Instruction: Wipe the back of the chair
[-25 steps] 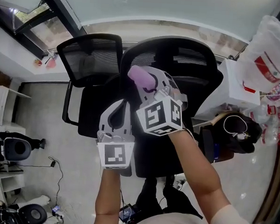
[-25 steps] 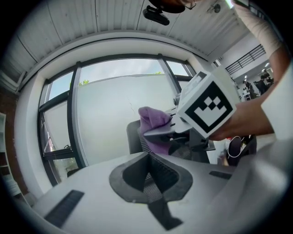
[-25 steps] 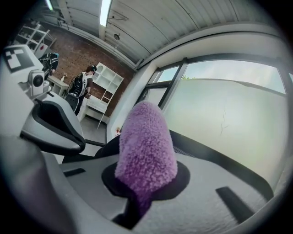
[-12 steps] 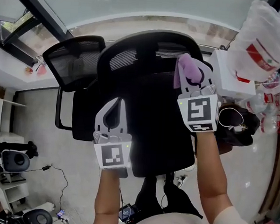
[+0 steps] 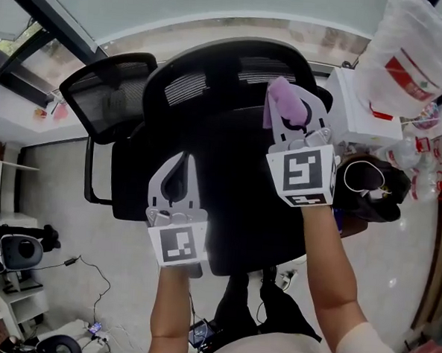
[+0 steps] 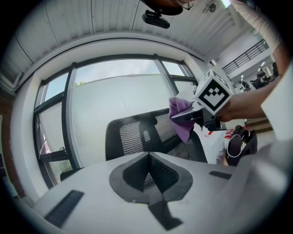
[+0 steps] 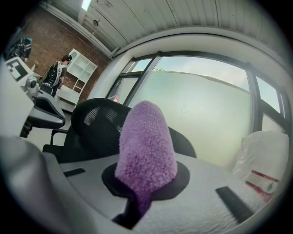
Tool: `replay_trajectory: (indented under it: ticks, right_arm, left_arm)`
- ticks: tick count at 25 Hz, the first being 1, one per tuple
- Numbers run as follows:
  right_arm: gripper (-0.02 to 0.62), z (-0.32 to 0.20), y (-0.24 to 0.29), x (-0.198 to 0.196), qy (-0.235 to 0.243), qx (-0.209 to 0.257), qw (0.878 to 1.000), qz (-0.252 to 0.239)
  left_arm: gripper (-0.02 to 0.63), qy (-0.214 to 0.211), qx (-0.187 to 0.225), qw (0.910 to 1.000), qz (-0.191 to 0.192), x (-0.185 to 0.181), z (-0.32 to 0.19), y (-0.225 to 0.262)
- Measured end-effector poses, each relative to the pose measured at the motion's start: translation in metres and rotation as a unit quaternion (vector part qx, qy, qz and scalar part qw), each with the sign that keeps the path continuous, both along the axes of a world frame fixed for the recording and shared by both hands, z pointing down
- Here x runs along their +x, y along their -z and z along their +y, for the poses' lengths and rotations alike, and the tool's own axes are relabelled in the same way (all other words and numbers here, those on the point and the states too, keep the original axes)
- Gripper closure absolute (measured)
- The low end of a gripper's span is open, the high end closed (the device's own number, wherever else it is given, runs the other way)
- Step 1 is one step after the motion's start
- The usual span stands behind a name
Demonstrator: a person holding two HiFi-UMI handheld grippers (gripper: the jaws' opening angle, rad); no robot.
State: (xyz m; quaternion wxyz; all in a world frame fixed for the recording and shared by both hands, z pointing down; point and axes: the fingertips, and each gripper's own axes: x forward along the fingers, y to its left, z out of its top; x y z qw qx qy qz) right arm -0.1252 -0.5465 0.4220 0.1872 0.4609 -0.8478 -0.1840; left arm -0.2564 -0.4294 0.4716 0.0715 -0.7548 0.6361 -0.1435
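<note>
Two tongs hover over the chair back [image 5: 211,86]. The right tongs [image 5: 296,115] pinch a purple cloth [image 5: 278,101] near its upper right edge, and the left tongs [image 5: 179,163] sit closed and empty lower left. Wiping seems mid-course, but I cannot tell how much is already covered.

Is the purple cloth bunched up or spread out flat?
Bunched up: the purple cloth stands in a fat lump, pinched by the shut right claw.
</note>
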Motion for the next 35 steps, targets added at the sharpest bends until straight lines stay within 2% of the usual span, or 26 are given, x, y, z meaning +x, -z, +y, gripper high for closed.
replay_trajectory:
  ticks: [4, 8, 10, 14, 16, 19, 22, 27, 31, 35]
  right_arm:
    - [0.572, 0.025, -0.017, -0.078, 0.07, -0.018, 0.997, 0.001]
    - [0.572, 0.073, -0.027, -0.171, 0.159, -0.022, 0.987, 0.034]
    - [0.572, 0.085, -0.03, -0.191, 0.172, -0.021, 0.984, 0.038]
    - [0.572, 0.085, -0.029, -0.19, 0.173, -0.025, 0.984, 0.024]
    - [0.572, 0.083, -0.028, -0.184, 0.168, -0.024, 0.985, 0.031]
    - [0.572, 0.061, -0.03, -0.15, 0.131, -0.031, 0.99, 0.031]
    - [0.572, 0.027, -0.037, -0.09, 0.077, -0.036, 0.996, 0.031]
    - [0.574, -0.004, -0.016, 0.026, -0.022, -0.007, 0.999, -0.023]
    - [0.577, 0.004, -0.015, 0.046, -0.03, 0.001, 0.999, -0.019]
    - [0.575, 0.003, -0.015, 0.047, -0.033, -0.005, 0.999, -0.02]
  left_arm:
    - [0.6, 0.019, 0.005, 0.9998, 0.0, -0.031, 0.015, 0.004]
    - [0.6, 0.051, 0.002, 0.9987, 0.009, -0.068, 0.03, 0.002]
    - [0.6, 0.064, -0.001, 0.9979, 0.012, -0.081, 0.036, -0.001]
    - [0.6, 0.074, -0.003, 0.9971, 0.017, -0.094, 0.042, -0.002]
    - [0.6, 0.071, -0.004, 0.9974, 0.017, -0.089, 0.038, -0.002]
    - [0.6, 0.053, -0.003, 0.9985, 0.015, -0.068, 0.026, 0.0]
    - [0.6, 0.03, -0.001, 0.9995, 0.009, -0.034, 0.011, 0.001]
    - [0.6, -0.013, -0.002, 0.9999, 0.0, 0.031, -0.009, 0.002]
    - [0.6, -0.033, -0.002, 0.9995, -0.002, 0.062, -0.015, 0.003]
    - [0.6, -0.03, 0.0, 0.9995, -0.002, 0.062, -0.011, 0.007]
